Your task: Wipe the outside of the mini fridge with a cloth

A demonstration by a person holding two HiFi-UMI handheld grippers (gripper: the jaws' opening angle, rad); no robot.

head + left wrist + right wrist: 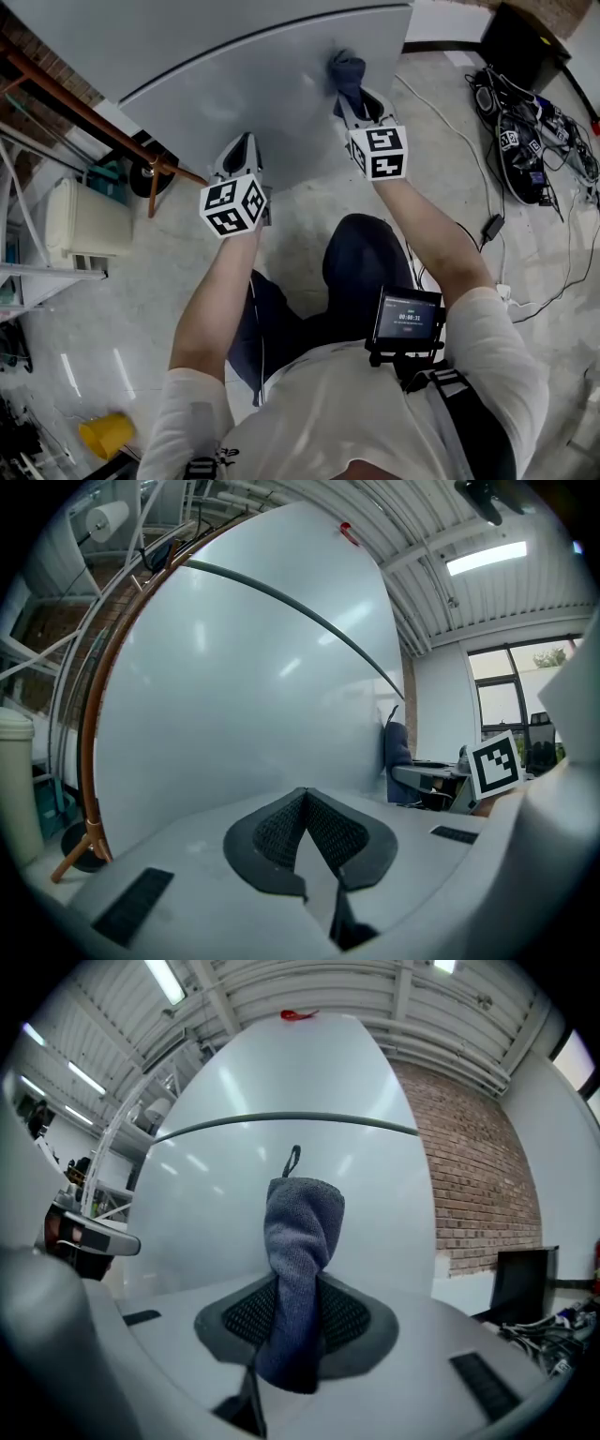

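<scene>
fridge (281, 84): smooth glossy surf. | cloth (298, 1241): fuzzy terry, matt | floor (300, 225): polished concrete

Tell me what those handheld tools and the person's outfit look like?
The left gripper and right gripper are pale grey shells with dark textured pads, each bearing a white cube of black square markers. The person wears a white short-sleeved shirt and a chest harness with a small screen.

No word, brand or label can be read anywhere. Near the person's chest in the head view, a small mounted screen (407, 317) shows a row of red digits like a timer, too small to read surely. The left cube (233, 205) on the left gripper (241, 142) and the right cube (378, 152) on the right gripper (361, 105) carry only black-and-white square marker patterns, without letters or numbers.
</scene>
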